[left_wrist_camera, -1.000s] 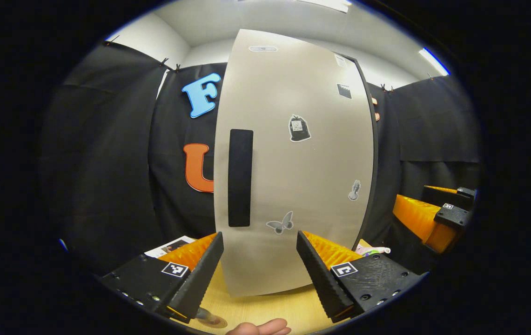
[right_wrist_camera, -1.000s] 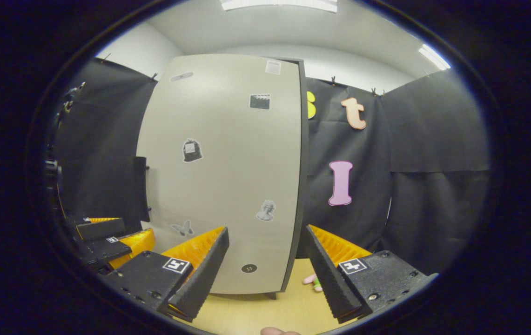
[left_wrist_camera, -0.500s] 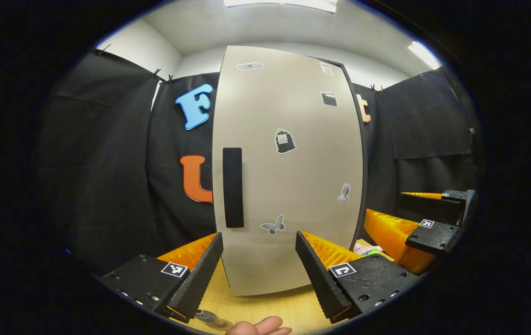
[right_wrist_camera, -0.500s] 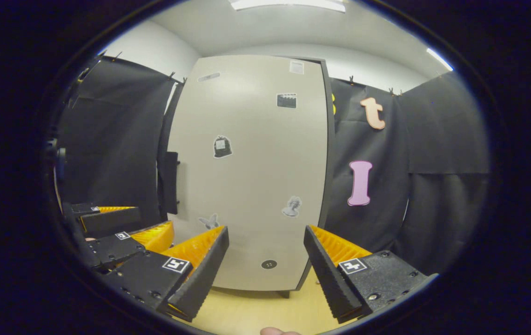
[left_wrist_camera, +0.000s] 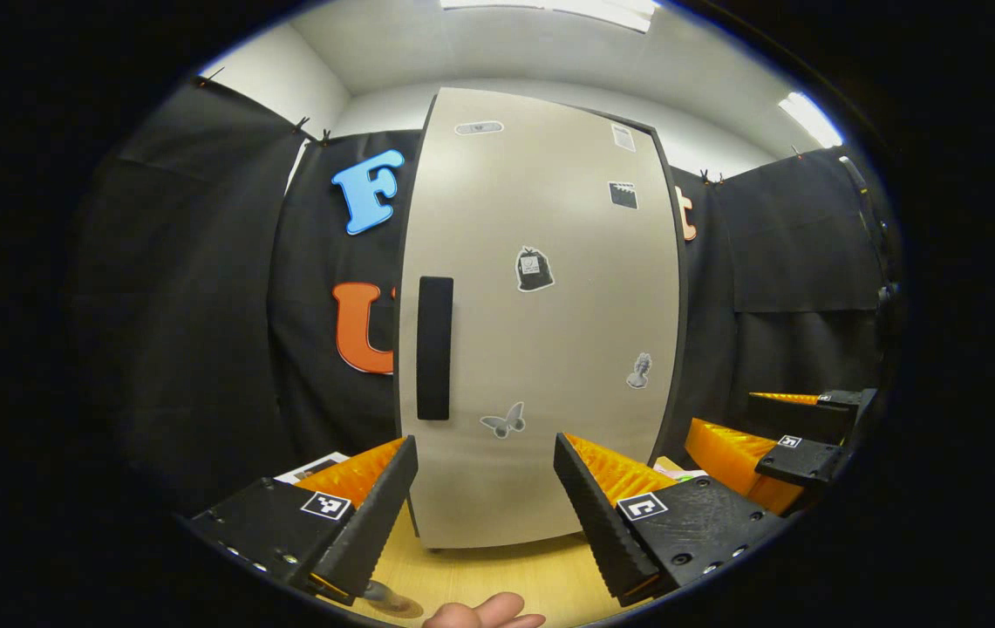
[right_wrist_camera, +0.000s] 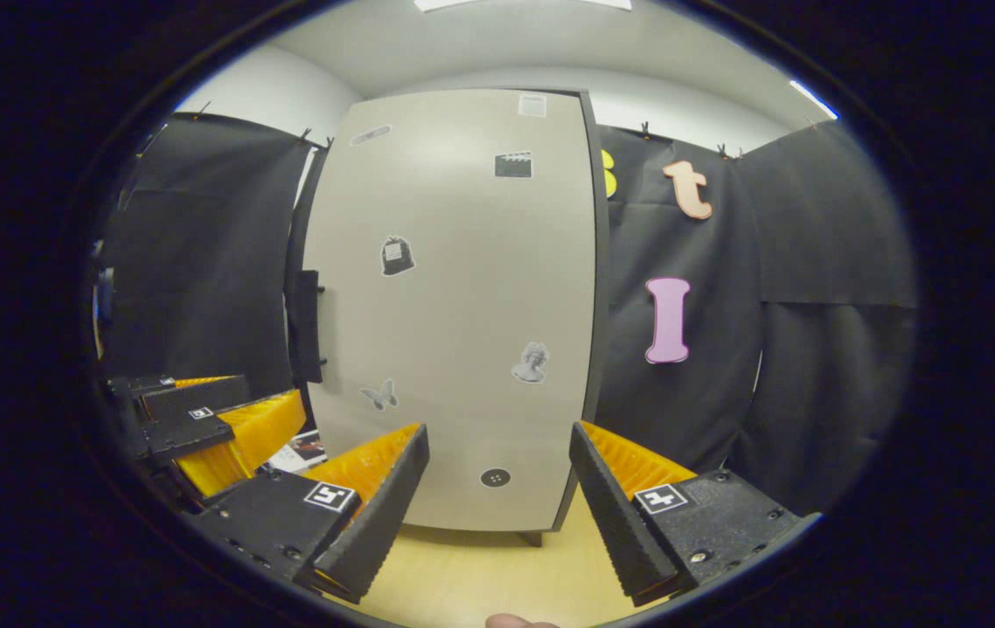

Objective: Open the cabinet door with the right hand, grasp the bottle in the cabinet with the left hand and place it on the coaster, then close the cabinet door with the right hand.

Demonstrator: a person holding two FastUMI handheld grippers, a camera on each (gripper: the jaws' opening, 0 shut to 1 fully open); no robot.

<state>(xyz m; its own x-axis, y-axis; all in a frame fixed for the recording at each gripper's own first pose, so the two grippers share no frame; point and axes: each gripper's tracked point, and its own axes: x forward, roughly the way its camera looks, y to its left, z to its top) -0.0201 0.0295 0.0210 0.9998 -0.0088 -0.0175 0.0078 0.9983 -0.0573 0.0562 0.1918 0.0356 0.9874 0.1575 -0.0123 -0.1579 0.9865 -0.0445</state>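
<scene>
Left gripper view: left hand-held gripper (left_wrist_camera: 486, 510) spread wide, holding nothing, low over the wooden surface (left_wrist_camera: 497, 571). Cabinet door (left_wrist_camera: 541, 323) shut straight ahead, black handle (left_wrist_camera: 433, 347) on its left side, stickers across it. Right hand-held gripper (left_wrist_camera: 798, 440) at far right, also released. A fingertip (left_wrist_camera: 487, 612) at the bottom edge.

Right gripper view: right hand-held gripper (right_wrist_camera: 497, 515) released, empty, facing the shut door (right_wrist_camera: 462, 305); handle (right_wrist_camera: 305, 325) seen at the door's left edge. Left hand-held gripper (right_wrist_camera: 201, 419) at lower left.
</scene>
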